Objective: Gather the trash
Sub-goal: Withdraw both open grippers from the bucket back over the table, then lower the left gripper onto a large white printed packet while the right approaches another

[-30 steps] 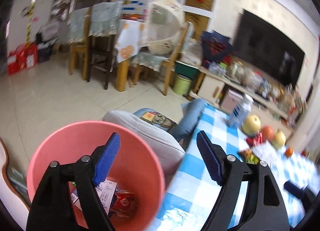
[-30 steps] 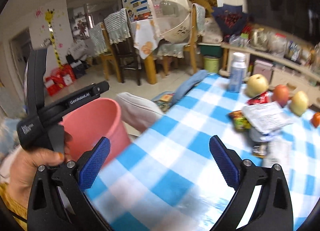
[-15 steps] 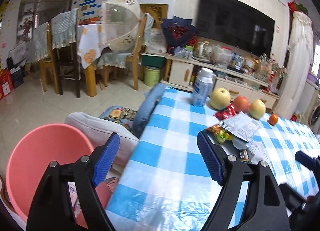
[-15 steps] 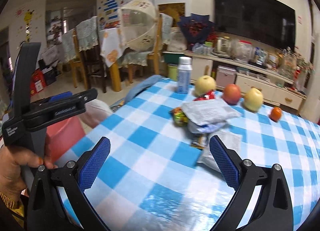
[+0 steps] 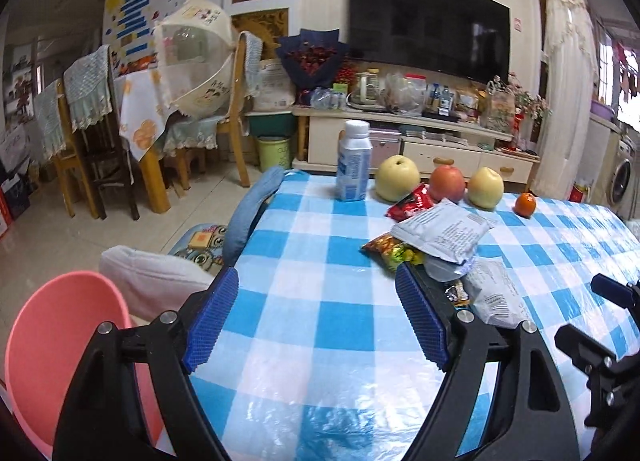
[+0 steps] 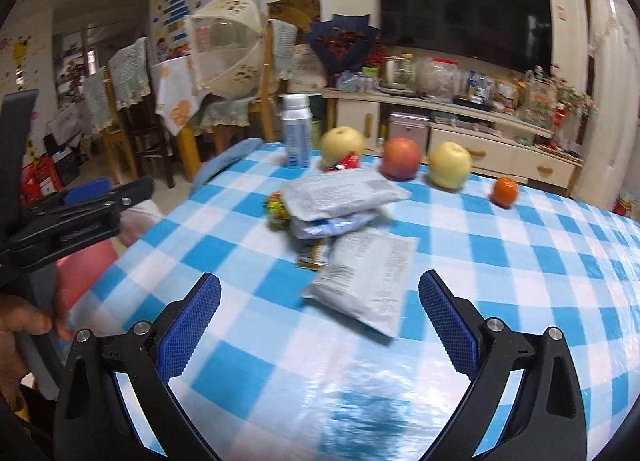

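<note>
Trash: a heap of wrappers (image 6: 344, 197) lies mid-table on the checked cloth (image 6: 520, 261), a grey packet (image 6: 368, 281) nearest, at 12 o'clock of the right gripper (image 6: 320, 321). None is lifted yet; all of the heap remains to collect. Both the right and the left gripper (image 5: 316, 321) are spread wide and empty. The pink bin (image 5: 60, 341) stands off the table edge at 9 o'clock. Beyond the heap, at 12 o'clock: a bottle (image 6: 297, 133), three large fruits (image 6: 400, 159) and an orange (image 6: 505, 191), not blocking the approach.
</note>
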Demonstrator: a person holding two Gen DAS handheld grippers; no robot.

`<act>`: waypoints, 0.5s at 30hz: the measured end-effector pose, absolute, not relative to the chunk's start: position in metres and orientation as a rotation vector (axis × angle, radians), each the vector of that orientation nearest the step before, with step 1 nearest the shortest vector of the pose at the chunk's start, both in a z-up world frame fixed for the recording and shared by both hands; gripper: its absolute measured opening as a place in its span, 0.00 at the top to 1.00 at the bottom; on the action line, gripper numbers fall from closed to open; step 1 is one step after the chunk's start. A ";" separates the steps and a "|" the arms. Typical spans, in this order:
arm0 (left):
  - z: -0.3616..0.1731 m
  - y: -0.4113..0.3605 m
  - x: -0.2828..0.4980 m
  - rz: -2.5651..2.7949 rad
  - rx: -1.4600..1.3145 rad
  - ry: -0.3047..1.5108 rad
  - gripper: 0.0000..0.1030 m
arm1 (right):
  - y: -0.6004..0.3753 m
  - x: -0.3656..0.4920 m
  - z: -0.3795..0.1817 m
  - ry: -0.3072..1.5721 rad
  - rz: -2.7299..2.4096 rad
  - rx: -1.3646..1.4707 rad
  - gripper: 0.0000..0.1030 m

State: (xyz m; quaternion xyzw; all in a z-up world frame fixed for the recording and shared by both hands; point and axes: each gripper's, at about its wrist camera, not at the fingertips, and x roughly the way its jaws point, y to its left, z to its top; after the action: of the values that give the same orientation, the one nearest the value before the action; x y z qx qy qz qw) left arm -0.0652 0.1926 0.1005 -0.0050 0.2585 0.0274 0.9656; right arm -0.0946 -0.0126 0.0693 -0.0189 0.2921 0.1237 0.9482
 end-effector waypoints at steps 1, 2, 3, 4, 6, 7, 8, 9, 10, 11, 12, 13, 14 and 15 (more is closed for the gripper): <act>0.101 0.188 -0.065 0.052 0.001 0.516 0.21 | -0.018 -0.092 0.067 0.614 0.246 -0.026 0.05; 0.100 0.185 -0.064 0.047 0.005 0.515 0.21 | -0.023 -0.089 0.065 0.632 0.249 -0.013 0.05; 0.100 0.181 -0.063 0.040 0.009 0.517 0.21 | -0.029 -0.086 0.062 0.653 0.244 0.005 0.05; 0.099 0.178 -0.062 0.033 0.012 0.521 0.21 | -0.035 -0.084 0.059 0.666 0.232 0.018 0.05; 0.097 0.171 -0.060 0.024 0.027 0.524 0.21 | -0.047 -0.080 0.055 0.699 0.221 0.053 0.05; 0.096 0.169 -0.059 0.021 0.035 0.525 0.21 | -0.052 -0.079 0.053 0.706 0.227 0.071 0.05; 0.096 0.165 -0.059 0.012 0.045 0.523 0.21 | -0.058 -0.078 0.052 0.708 0.228 0.091 0.05; 0.096 0.162 -0.058 0.002 0.053 0.520 0.21 | -0.065 -0.077 0.053 0.709 0.223 0.108 0.05; 0.095 0.159 -0.058 -0.005 0.058 0.519 0.21 | -0.068 -0.076 0.053 0.708 0.220 0.117 0.05; 0.095 0.155 -0.057 -0.016 0.067 0.520 0.21 | -0.073 -0.075 0.054 0.706 0.218 0.127 0.05; 0.094 0.151 -0.055 -0.029 0.078 0.522 0.21 | -0.078 -0.074 0.054 0.704 0.213 0.136 0.05; 0.093 0.148 -0.053 -0.037 0.087 0.522 0.21 | -0.081 -0.072 0.055 0.704 0.211 0.144 0.05; 0.093 0.144 -0.050 -0.052 0.099 0.526 0.21 | -0.084 -0.070 0.055 0.706 0.211 0.155 0.05; 0.092 0.141 -0.047 -0.071 0.105 0.531 0.21 | -0.086 -0.068 0.055 0.709 0.215 0.168 0.05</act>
State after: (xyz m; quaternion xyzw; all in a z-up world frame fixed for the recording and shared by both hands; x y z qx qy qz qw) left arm -0.0470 0.1406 0.0917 0.0521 0.2623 -0.0350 0.9629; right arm -0.0683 -0.0862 0.0552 0.0822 0.3462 0.1051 0.9286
